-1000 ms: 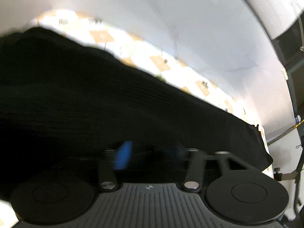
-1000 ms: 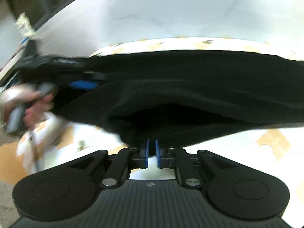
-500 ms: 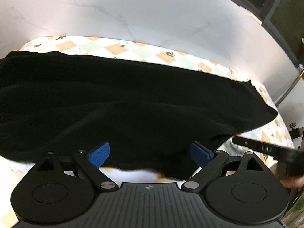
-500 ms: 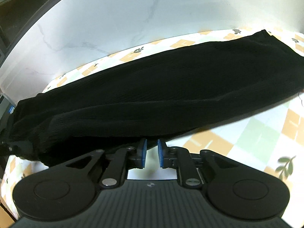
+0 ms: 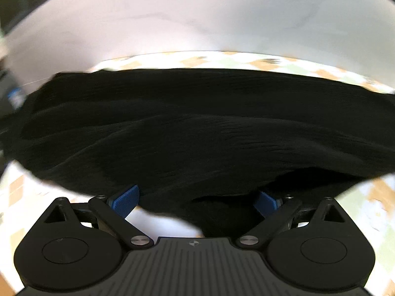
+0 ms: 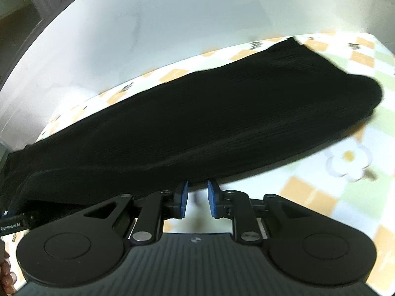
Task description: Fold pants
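1. Pants (image 5: 197, 128): black, ribbed cloth, lying lengthwise in a long band across the bench (image 6: 321, 197), which has a checked, flowered cover. The legs appear laid one over the other, so I judge a first lengthwise fold is done.
2. The left hand-held gripper (image 5: 196, 201) has its blue pads (image 5: 124, 201) spread wide, and a loose lip of the near cloth edge sags between them, gripped by nothing. That wide spread looks meant either for letting go or for scooping the edge.
3. The right hand-held gripper (image 6: 196, 198) sits just at the near hem. Its pads are close together with a narrow gap and hold nothing; bare bench shows through the gap.
4. At the far right the pants end in a rounded corner (image 6: 365, 93), flat on the cover, probably the end to bring across next.
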Demonstrator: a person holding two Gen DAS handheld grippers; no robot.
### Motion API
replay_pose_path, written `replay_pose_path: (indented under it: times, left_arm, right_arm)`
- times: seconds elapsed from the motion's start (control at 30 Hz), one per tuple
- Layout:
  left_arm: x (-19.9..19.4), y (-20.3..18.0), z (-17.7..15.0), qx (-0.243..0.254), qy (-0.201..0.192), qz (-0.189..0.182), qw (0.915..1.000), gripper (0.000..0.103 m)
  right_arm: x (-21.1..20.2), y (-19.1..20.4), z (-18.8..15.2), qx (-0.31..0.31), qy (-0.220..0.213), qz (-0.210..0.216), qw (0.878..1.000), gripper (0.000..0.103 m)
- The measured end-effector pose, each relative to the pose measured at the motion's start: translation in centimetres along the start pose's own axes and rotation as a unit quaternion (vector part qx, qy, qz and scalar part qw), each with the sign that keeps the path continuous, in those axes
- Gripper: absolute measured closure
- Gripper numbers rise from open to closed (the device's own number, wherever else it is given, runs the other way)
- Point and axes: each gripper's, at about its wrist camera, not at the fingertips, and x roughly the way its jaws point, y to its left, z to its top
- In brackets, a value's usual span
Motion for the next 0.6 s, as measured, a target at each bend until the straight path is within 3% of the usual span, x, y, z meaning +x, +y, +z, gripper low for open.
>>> replay_pose_path:
  times: [0.07,0.17,0.23,0.47,0.6]
  left_arm:
    - [-0.1,0.9,-0.6,-0.031,0.010,0.050,0.9982,0.005]
    - [-0.9,3.1,-2.0,-0.099,0.017,0.043,0.9940,0.003]
    - [-1.4,3.7,-2.8,-0.119,0.018,0.040,0.9919,0.003]
    - [-1.0,2.9,-2.5,-0.129,0.034,0.059,0.9893,0.003]
    - [-1.2,1.7,-2.1,-0.124,0.038,0.071,0.9890,0.003]
  right_arm:
    - [-0.3,-1.2,0.5,0.005,-0.007,-0.005,1.000,0.083]
    - [-0.7,-3.1,1.1,0.020,-0.014,-0.011,1.000,0.082]
    - [-1.0,-4.4,1.2,0.040,-0.015,-0.012,0.999,0.082]
    - [-1.6,-8.0,1.1,0.088,-0.025,-0.011,0.996,0.081]
    - [-2.6,-9.5,1.0,0.106,-0.039,-0.013,0.993,0.068]
